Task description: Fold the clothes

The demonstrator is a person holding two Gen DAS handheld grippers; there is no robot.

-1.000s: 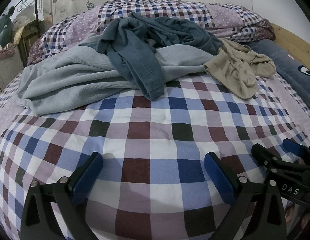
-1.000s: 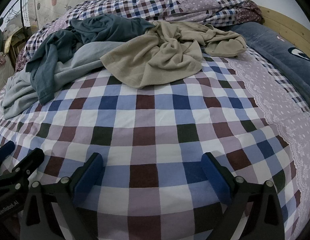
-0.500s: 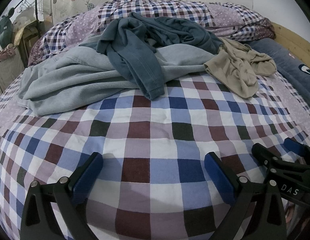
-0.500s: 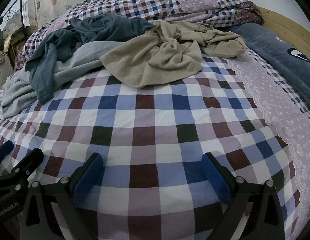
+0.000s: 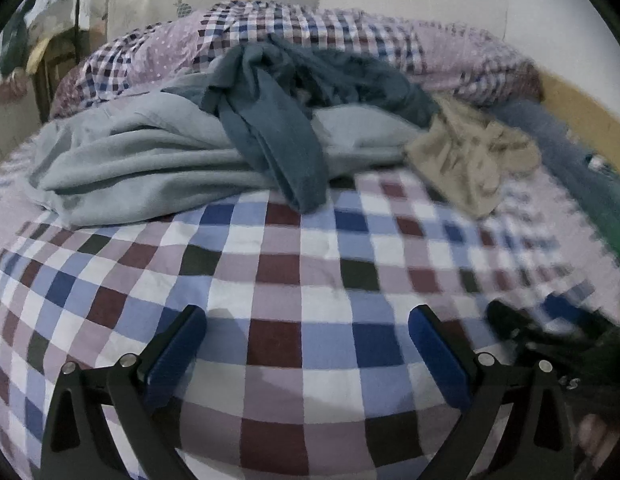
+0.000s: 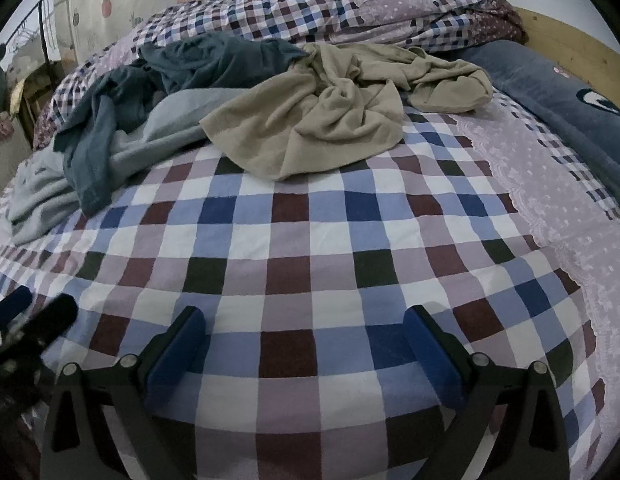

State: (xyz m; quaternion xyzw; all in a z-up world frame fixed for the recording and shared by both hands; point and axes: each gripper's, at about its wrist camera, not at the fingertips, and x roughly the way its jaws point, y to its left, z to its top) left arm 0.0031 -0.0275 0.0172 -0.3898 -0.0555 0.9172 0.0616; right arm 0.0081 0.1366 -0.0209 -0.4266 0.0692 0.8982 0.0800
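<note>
Clothes are all heaped at the far end of the bed (image 6: 310, 240), nothing folded yet afaict. Three pieces: a tan garment (image 6: 321, 120) on the right of the heap, a dark teal garment (image 5: 278, 136) draped over the middle, and a pale grey-blue garment (image 5: 142, 168) underneath, spreading out to the left.

Both grippers sit low at the near edge w/ jaws spread wide and nothing in them. Right gripper (image 6: 302, 344) points pretty much straight at the tan piece, which lies dead ahead and far, well apart from the fingertips. Its near hem runs roughly left-right, so it's broadside to that gripper. Left gripper (image 5: 306, 344) lines up more w/ the teal sleeve-like strip (image 5: 298, 176) that hangs toward the near side, long axis running near-far.

So imo right hand is nearer the tan one, left hand nearer the teal/grey pair.

Room-wise: big stretch of bare checked sheet between grippers and heap, good spot to lay smth flat. Right side has a navy pillow (image 6: 549, 96) and a wooden bed frame (image 6: 569, 40), bunched duvet (image 6: 349, 12) behind the heap. Left view is blurry btw.
</note>
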